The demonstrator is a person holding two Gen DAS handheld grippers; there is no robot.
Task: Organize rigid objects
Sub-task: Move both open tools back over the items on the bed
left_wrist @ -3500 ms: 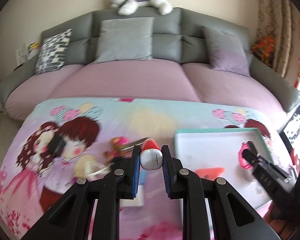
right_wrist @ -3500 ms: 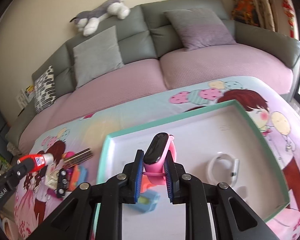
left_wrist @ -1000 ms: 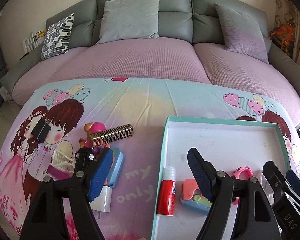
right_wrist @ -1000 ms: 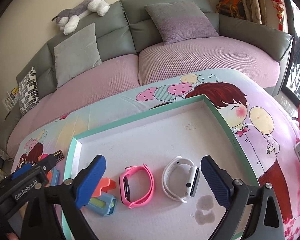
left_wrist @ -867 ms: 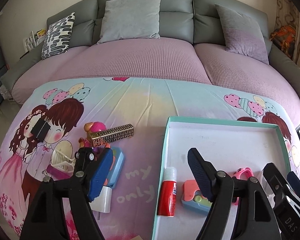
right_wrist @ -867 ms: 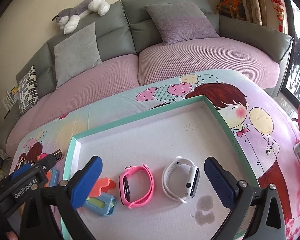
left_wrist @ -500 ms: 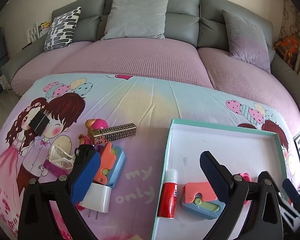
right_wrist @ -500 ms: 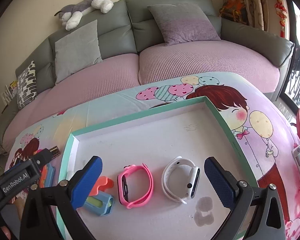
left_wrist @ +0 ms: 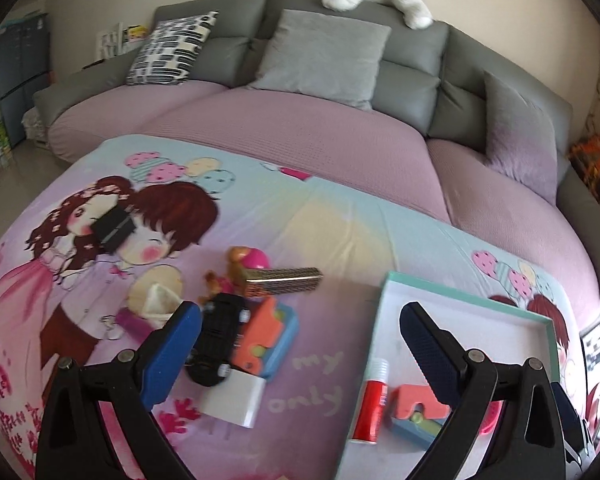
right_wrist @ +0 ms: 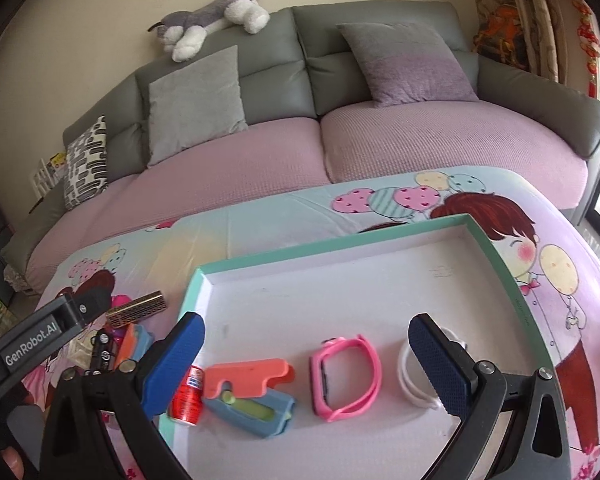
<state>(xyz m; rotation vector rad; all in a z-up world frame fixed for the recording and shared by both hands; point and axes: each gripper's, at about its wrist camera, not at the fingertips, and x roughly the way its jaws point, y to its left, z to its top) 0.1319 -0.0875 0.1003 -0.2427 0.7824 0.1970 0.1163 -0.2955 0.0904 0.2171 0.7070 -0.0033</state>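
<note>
A sofa [left_wrist: 300, 140] behind a cartoon-print cloth [left_wrist: 320, 220].

A grey-and-white plush dog [right_wrist: 216, 16] lies along the sofa's top edge; a grey cushion [left_wrist: 324, 56], a black-and-white patterned cushion [left_wrist: 172, 48] and a grey-lilac cushion [right_wrist: 408, 60] lean against its backrest. Patterned curtains [right_wrist: 516, 12] hang by the sofa's right corner.

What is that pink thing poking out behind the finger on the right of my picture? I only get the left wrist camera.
Observer: A pink watch. It lies in the tray, just right of the orange and blue toy.
Operator: Is there anything in the tray past it?
Observer: Yes, a white watch, further right and partly hidden behind a finger of the right gripper.
Operator: Is that gripper holding something?
Observer: No. Its jaws stand wide open above the tray and grip nothing.
</note>
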